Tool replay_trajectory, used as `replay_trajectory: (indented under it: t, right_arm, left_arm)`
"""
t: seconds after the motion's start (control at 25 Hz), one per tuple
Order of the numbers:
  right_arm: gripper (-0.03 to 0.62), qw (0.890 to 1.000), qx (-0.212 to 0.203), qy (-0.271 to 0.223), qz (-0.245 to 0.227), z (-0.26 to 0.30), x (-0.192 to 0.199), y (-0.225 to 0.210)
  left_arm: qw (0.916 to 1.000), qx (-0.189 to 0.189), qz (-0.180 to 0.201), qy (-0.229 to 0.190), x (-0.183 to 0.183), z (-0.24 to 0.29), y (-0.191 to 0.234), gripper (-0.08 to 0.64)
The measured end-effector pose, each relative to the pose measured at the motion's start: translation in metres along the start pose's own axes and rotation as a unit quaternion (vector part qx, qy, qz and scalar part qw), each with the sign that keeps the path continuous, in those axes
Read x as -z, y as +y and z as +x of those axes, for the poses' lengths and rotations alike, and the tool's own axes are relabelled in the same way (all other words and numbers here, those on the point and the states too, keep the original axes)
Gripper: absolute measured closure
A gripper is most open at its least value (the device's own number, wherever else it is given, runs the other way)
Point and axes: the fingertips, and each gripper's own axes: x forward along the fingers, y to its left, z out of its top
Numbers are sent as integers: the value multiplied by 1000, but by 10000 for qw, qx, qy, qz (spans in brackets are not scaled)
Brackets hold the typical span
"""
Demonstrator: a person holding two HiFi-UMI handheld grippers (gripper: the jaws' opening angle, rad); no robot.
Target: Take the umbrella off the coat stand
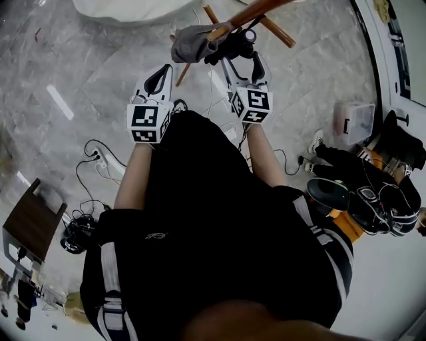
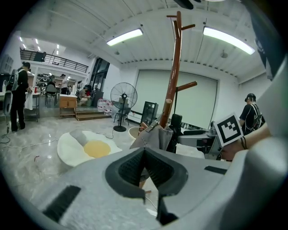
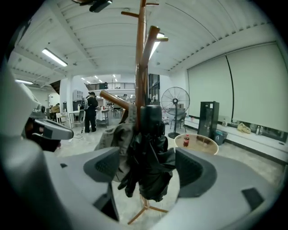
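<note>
A wooden coat stand (image 1: pixel 251 13) rises ahead of me, its pole (image 3: pixel 141 58) tall in the right gripper view. On it hang a folded black umbrella (image 1: pixel 233 45) and a grey cloth (image 1: pixel 190 43). My right gripper (image 1: pixel 244 66) is open, and the umbrella (image 3: pixel 150 157) dangles in the gap between its pads without either pad pressing on it. The grey cloth (image 3: pixel 112 134) hangs just left of the umbrella. My left gripper (image 1: pixel 160 76) is lower left of the cloth, its jaws shut (image 2: pixel 145 168) on nothing, with the stand (image 2: pixel 173 67) and cloth (image 2: pixel 153 137) beyond it.
A white egg-shaped cushion (image 2: pixel 90 148) lies on the marble floor left of the stand. A pedestal fan (image 3: pixel 175 101) and a small round table (image 3: pixel 198 143) with a red bottle stand behind. Cables (image 1: pixel 100 160), a plastic box (image 1: pixel 356 120) and another person (image 1: pixel 373 193) are nearby.
</note>
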Motion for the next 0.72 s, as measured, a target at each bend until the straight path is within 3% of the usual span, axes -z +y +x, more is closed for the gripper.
replay_trajectory:
  t: [0.32, 0.72]
  right_arm:
    - [199, 9976, -513, 289, -375, 35, 14, -4]
    - [215, 9955, -632, 496, -499, 62, 30, -11]
  left_arm:
    - [9997, -218, -29, 46, 5, 9, 17, 561]
    - [9995, -300, -94, 100, 10, 13, 20, 560]
